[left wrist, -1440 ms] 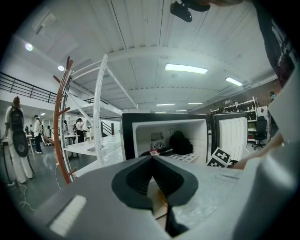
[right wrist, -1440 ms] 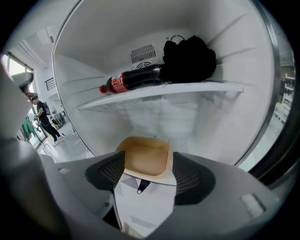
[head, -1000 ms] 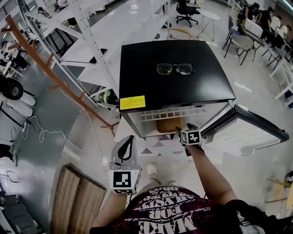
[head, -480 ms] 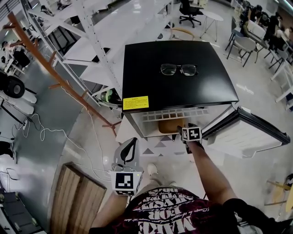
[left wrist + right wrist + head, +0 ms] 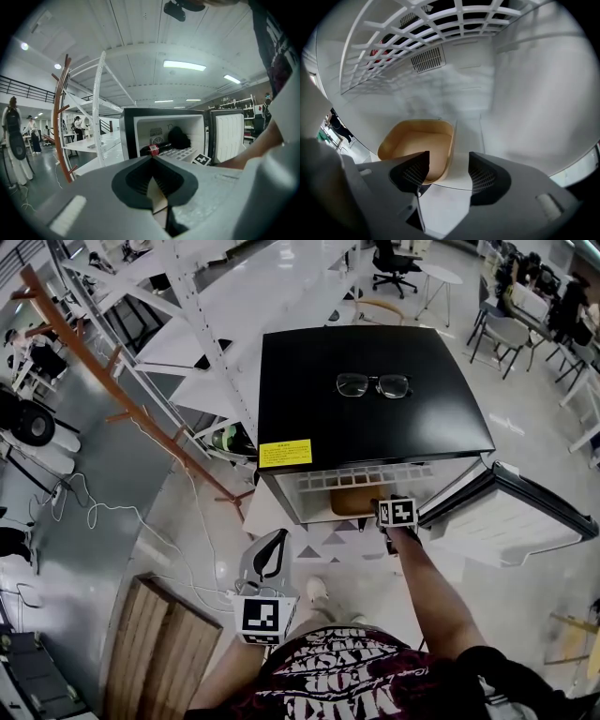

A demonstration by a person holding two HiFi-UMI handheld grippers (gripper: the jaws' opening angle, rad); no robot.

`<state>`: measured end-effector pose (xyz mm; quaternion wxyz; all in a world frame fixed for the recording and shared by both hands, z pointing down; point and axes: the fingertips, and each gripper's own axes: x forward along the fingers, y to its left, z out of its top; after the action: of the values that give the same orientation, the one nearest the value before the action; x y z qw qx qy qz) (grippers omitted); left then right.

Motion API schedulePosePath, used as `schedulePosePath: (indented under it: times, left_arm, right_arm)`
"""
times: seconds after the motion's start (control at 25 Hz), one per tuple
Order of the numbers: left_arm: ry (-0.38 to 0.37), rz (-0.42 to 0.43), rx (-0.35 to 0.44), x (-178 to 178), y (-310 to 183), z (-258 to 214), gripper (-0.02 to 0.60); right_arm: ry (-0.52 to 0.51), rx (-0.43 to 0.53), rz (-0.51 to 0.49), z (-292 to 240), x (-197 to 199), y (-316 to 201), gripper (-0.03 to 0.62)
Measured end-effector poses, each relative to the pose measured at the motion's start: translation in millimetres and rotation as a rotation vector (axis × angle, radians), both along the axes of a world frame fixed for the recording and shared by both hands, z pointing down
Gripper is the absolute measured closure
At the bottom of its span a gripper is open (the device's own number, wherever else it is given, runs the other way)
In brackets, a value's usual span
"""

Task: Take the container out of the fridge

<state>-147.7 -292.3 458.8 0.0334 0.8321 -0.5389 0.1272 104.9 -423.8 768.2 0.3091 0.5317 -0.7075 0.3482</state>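
**Item: mini fridge [image 5: 309, 399], black top, door [image 5: 525, 517] swung wide to the right.** A pair of spectacles [image 5: 373, 384] lies near the middle of the top. A yellow label [image 5: 285, 453] sits at its front left corner.

**Contents:** a white wire rack [image 5: 417, 28] sits above, and below it is a tan, open, round-cornered container [image 5: 419, 147]. The container appears empty and stands on the bottom shelf, close to that shelf's front edge.

**Right gripper [image 5: 449, 160]:** reaching into the fridge mouth and pitched downward. Its jaws are wide apart and have just been closing. The container's right-hand wall stands between them, but neither pad presses on it, so nothing is held yet.

**Left gripper [image 5: 152, 161]:** held low in front of the fridge, well back from it. Its jaws are closed together with nothing in them.

**Step in hand:** closing in on the container, with the grasp not yet made.

**Next move, as judged:** bring the pads together on the wall just below the rim. Then raise the container slightly and draw it straight out toward the front edge, keeping it level and beneath the wire rack. The wall looks thin, so a light squeeze should be enough.
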Motion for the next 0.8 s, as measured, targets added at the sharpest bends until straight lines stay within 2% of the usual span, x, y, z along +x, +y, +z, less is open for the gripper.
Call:
schedulePosePath:
  times: [0.16, 0.24, 0.4, 0.6, 0.8]
  left_arm:
    - [-0.009, 0.004, -0.002, -0.3, 0.8, 1.9, 0.581]
    - [-0.009, 0.006, -0.005, -0.5, 1.6, 3.6, 0.581]
    - [-0.014, 0.002, -0.006, -3.8, 4.9, 5.4, 0.581]
    - [-0.017, -0.023, -0.003, -12.5, 10.0, 3.7, 0.581]
    - [0.015, -0.025, -0.028, -7.9, 16.8, 2.8, 0.581]
  right_arm:
    - [0.051, -0.021, -0.004, 7.4, 4.2, 1.6, 0.439]
    - [0.091, -0.033, -0.025, 11.9, 4.4, 3.3, 0.563]
    - [0.136, -0.038, -0.047, 14.3, 3.7, 4.7, 0.565]
    - [0.134, -0.034, -0.039, 14.7, 4.7, 4.4, 0.565]
    - [0.106, -0.016, -0.046, 2.2, 2.6, 8.9, 0.565]
